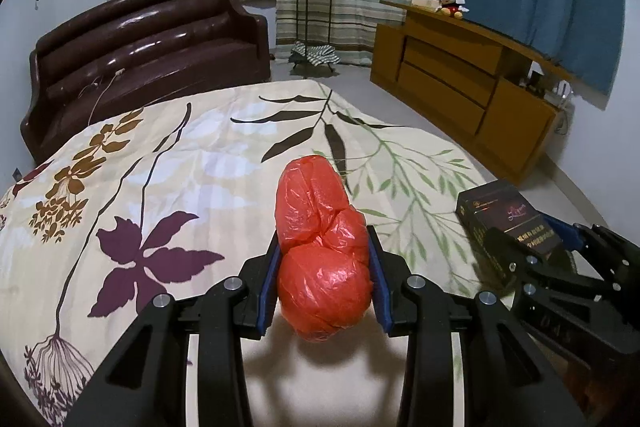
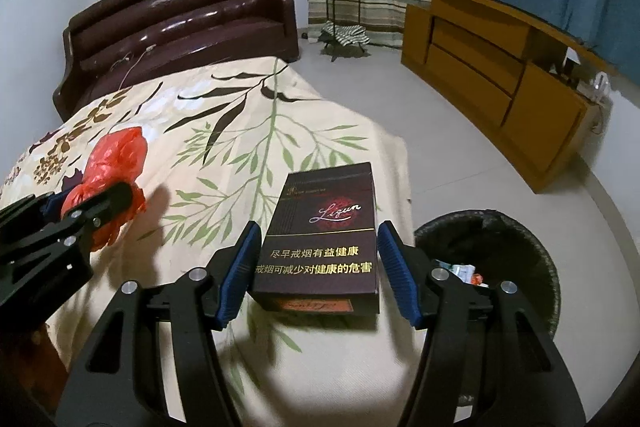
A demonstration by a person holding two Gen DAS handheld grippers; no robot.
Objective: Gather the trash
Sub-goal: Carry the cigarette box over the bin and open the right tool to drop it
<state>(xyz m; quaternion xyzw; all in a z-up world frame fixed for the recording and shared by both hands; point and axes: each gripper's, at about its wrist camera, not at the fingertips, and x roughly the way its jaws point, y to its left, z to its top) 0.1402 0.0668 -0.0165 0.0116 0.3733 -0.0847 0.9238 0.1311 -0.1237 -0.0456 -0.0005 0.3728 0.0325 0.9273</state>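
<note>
Cream floral bedspread [image 2: 168,147] with bare floor to its right. The left gripper [image 1: 323,279] clamps a crumpled red plastic bag [image 1: 320,239], long axis pointing away. The right gripper [image 2: 316,275] holds a dark maroon cigarette box [image 2: 324,239] lengthwise, near the bed's edge beside the black-lined bin [image 2: 520,251].

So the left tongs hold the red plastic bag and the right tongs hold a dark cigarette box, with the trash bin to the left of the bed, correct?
Nearly. The trash bin stands to the right of the bed, as the right wrist view shows. The left tongs do hold the red plastic bag, the right tongs the dark cigarette box.
</note>
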